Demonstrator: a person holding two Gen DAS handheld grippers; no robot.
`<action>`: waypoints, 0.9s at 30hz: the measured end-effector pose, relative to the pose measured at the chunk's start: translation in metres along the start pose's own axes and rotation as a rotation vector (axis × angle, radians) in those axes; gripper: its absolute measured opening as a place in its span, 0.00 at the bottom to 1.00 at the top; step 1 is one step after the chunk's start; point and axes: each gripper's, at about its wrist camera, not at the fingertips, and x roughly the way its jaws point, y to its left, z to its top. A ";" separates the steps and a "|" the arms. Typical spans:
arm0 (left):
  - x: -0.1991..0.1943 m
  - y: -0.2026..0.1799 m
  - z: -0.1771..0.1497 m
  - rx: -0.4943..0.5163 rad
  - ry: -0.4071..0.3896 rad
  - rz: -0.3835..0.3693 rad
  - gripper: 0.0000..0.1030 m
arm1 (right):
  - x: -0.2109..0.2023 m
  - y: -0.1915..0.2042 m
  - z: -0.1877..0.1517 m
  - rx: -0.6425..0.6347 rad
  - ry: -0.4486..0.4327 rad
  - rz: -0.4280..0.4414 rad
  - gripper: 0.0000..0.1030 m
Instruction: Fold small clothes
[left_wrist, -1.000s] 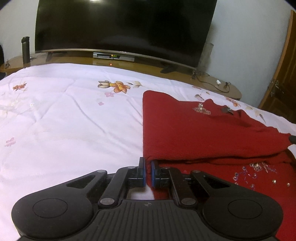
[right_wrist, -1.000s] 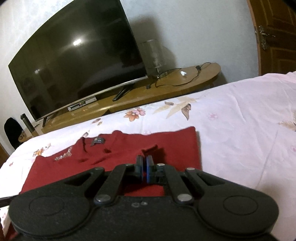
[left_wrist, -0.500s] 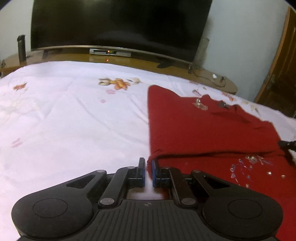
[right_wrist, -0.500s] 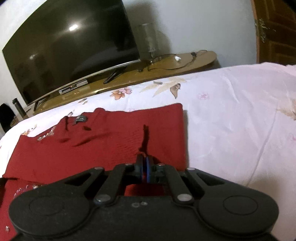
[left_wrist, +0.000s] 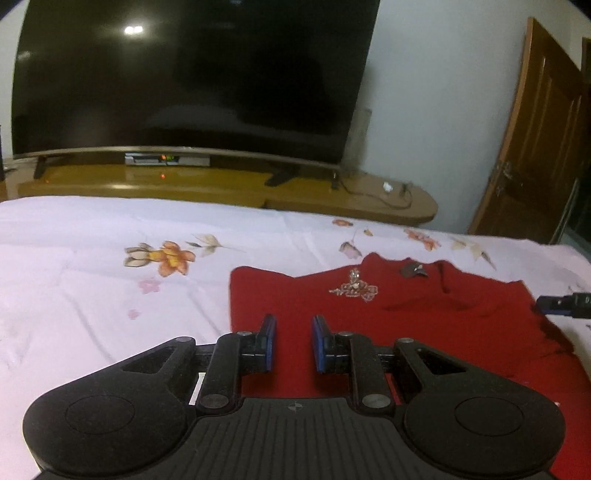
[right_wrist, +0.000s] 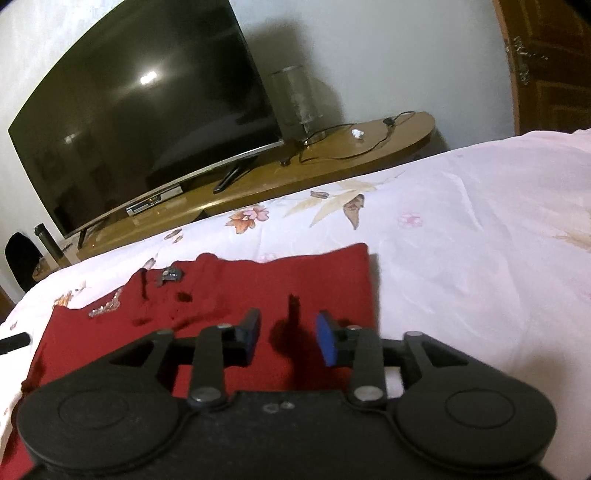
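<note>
Now both the left gripper (left_wrist: 293, 343) and right gripper (right_wrist: 288, 341) hover, jaws wide, above the red sweater (left_wrist: 424, 325).

1. This is a home bedroom: a bed (left_wrist: 92, 295) fills the foreground, covered with a pale pink spread printed with flowers (left_wrist: 166, 256).
2. Past the foot of the bed stands a low wooden TV stand (left_wrist: 221, 188) bearing a large curved television (left_wrist: 192, 77), dark, with a set-top box (left_wrist: 166, 159) under it.
3. On the stand's rounded end stand a glass-shaded lamp (right_wrist: 295, 103) and a trailing cable (right_wrist: 343, 147).
4. A brown panelled wooden door (left_wrist: 535, 147) is set in the plain white wall (left_wrist: 443, 110).
</note>
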 end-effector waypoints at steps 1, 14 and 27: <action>0.007 -0.002 0.001 0.003 0.008 0.000 0.19 | 0.007 0.000 0.003 0.004 0.013 0.004 0.38; 0.033 -0.002 -0.006 -0.014 0.044 0.002 0.19 | 0.005 0.004 0.000 -0.114 0.005 -0.034 0.02; 0.029 -0.002 0.014 -0.013 -0.010 -0.015 0.19 | 0.000 0.010 -0.003 -0.120 -0.053 -0.113 0.22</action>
